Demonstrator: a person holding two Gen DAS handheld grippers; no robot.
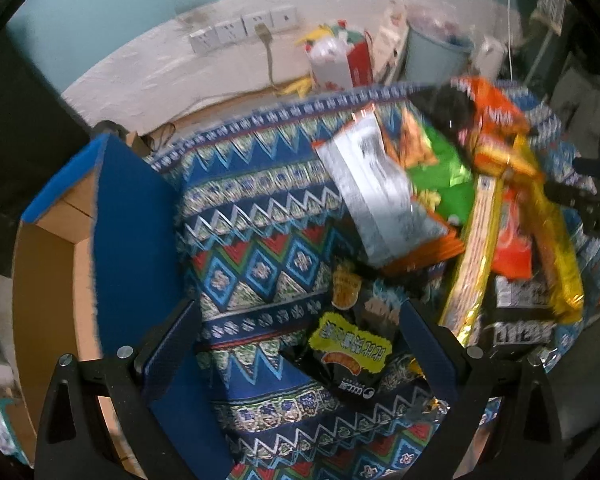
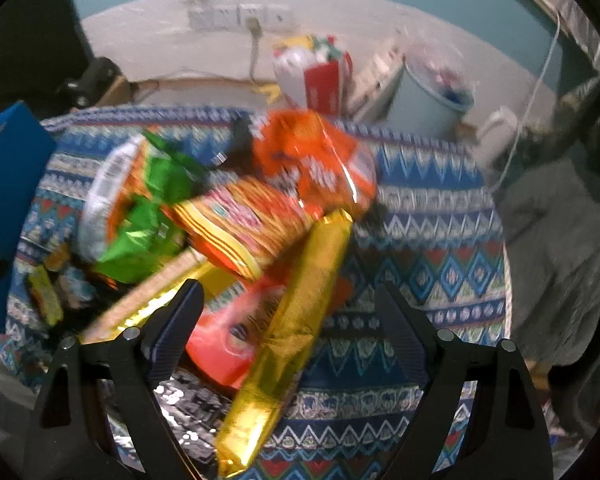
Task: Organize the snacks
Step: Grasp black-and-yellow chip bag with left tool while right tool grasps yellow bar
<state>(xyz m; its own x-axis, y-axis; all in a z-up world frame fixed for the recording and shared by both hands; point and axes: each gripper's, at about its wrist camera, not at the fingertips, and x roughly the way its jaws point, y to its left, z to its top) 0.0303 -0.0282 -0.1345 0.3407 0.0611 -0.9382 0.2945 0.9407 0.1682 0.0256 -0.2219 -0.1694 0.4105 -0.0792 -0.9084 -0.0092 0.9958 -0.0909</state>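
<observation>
1. Black-framed, blue-padded: the left hand-held gripper (image 1: 300, 344) stands with jaws spread wide and nothing clamped. A dark snack packet with a yellow label (image 1: 350, 344) lies between its fingers, apparently untouched.

2. Right hand-held gripper (image 2: 290, 320) likewise has its jaws apart, gripping nothing. A long gold-wrapped pack (image 2: 288, 336) lies lengthwise in the gap, clear of both pads as far as the blur allows.

3. Task items: the snacks sit in one loose heap on the desk. Noted in the right wrist view: a green bag (image 2: 148, 216), an orange bag (image 2: 316, 160), a red-and-yellow striped pack (image 2: 244, 224) and a red pouch (image 2: 224, 340), overlapping one another. A silver-backed packet (image 1: 376, 196) shows in the left wrist view.

4. Progress, as a judgement: sorting looks barely begun. Nothing is grouped or lined up. A blue-sided cardboard box (image 1: 132, 232) stands open at the left edge of the desk; what is visible of its interior holds no snacks. Essentially the whole pile remains.

5. Surface: a patterned blue cloth (image 2: 428, 216) covers the desk.

6. Room: whitish wall with a row of sockets (image 1: 244, 30), one plugged; a pale blue bin (image 2: 432, 100) and a red-and-white bag (image 2: 320, 80) beyond the desk. Both views are motion-blurred.
</observation>
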